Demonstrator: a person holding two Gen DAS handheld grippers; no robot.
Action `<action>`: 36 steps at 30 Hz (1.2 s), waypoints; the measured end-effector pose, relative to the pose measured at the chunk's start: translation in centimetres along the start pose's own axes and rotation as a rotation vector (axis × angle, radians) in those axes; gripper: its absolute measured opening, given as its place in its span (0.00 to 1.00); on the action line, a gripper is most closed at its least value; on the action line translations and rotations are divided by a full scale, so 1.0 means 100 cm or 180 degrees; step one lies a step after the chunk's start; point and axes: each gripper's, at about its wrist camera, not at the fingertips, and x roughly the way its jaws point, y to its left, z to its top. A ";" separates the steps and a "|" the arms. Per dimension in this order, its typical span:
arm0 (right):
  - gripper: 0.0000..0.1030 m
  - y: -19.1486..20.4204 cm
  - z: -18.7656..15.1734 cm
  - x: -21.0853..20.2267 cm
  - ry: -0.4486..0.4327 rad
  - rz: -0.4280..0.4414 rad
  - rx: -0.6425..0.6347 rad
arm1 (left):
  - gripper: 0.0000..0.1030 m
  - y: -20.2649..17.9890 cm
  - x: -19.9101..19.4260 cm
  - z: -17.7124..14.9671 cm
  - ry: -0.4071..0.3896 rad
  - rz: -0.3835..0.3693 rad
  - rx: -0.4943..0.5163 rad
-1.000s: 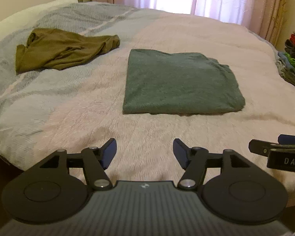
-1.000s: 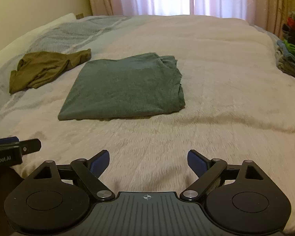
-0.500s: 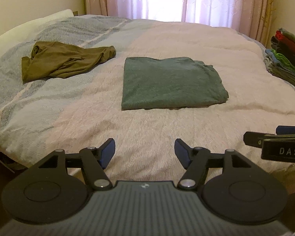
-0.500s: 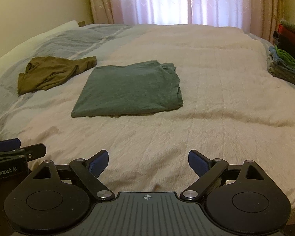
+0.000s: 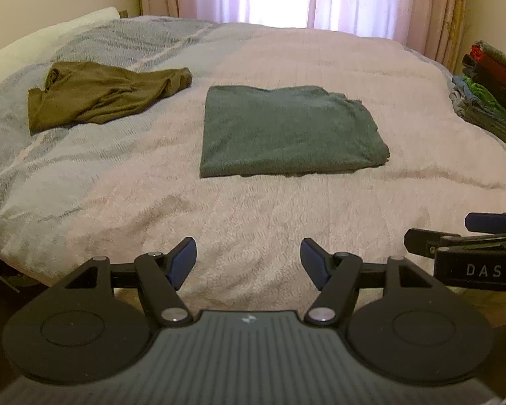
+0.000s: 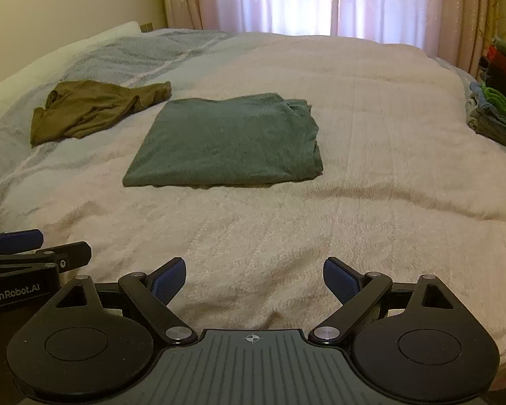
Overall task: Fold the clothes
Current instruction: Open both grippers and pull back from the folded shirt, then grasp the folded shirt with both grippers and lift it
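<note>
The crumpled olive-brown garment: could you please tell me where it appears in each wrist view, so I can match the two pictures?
Left wrist view: the crumpled olive-brown garment lies upper left, on the grey striped part of the bedspread.
Right wrist view: it lies upper left too, nearer the picture's left edge.
Shared landmark: the folded grey-green shirt, just right of it in both views.

Right of the folded green shirt [image 5: 288, 133], the stack of clothes [image 5: 489, 91] is cut off by the picture's edge, its pieces uncountable.
</note>
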 end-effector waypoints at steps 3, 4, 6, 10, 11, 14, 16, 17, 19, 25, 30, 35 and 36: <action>0.88 -0.002 0.002 0.009 0.0055 -0.0018 -0.0019 | 0.63 0.000 0.010 0.001 0.0059 -0.0013 -0.0013; 0.88 -0.002 0.002 0.012 0.0073 -0.0024 -0.0025 | 0.63 0.000 0.013 0.001 0.0081 -0.0018 -0.0016; 0.88 -0.003 0.003 0.018 0.0110 -0.0036 -0.0037 | 0.63 0.000 0.021 0.002 0.0123 -0.0029 -0.0021; 0.88 -0.006 0.006 0.031 0.0184 -0.0065 -0.0062 | 0.63 0.001 0.036 0.005 0.0208 -0.0053 -0.0032; 0.88 -0.006 0.007 0.034 0.0202 -0.0075 -0.0068 | 0.63 0.001 0.041 0.006 0.0229 -0.0060 -0.0034; 0.88 -0.009 0.011 0.047 0.0266 -0.0106 -0.0090 | 0.63 0.002 0.055 0.010 0.0289 -0.0083 -0.0046; 0.88 -0.012 0.014 0.056 0.0305 -0.0118 -0.0095 | 0.63 0.005 0.066 0.013 0.0324 -0.0095 -0.0058; 0.88 -0.014 0.016 0.060 0.0324 -0.0122 -0.0094 | 0.63 0.006 0.071 0.015 0.0338 -0.0102 -0.0064; 0.88 -0.019 0.020 0.070 0.0359 -0.0119 -0.0092 | 0.63 0.012 0.081 0.020 0.0332 -0.0132 -0.0101; 0.88 -0.068 0.047 0.096 0.0213 0.0170 0.0257 | 0.63 0.062 0.107 0.053 0.0134 -0.0401 -0.0468; 0.88 -0.123 0.080 0.121 -0.0034 0.0709 0.0772 | 0.62 0.112 0.146 0.090 0.0081 -0.0766 -0.0881; 0.88 -0.162 0.113 0.162 -0.0147 0.1161 0.1071 | 0.62 0.153 0.205 0.117 0.0195 -0.1082 -0.1323; 0.88 -0.167 0.119 0.173 -0.0133 0.1244 0.1112 | 0.62 0.158 0.217 0.120 0.0223 -0.1146 -0.1396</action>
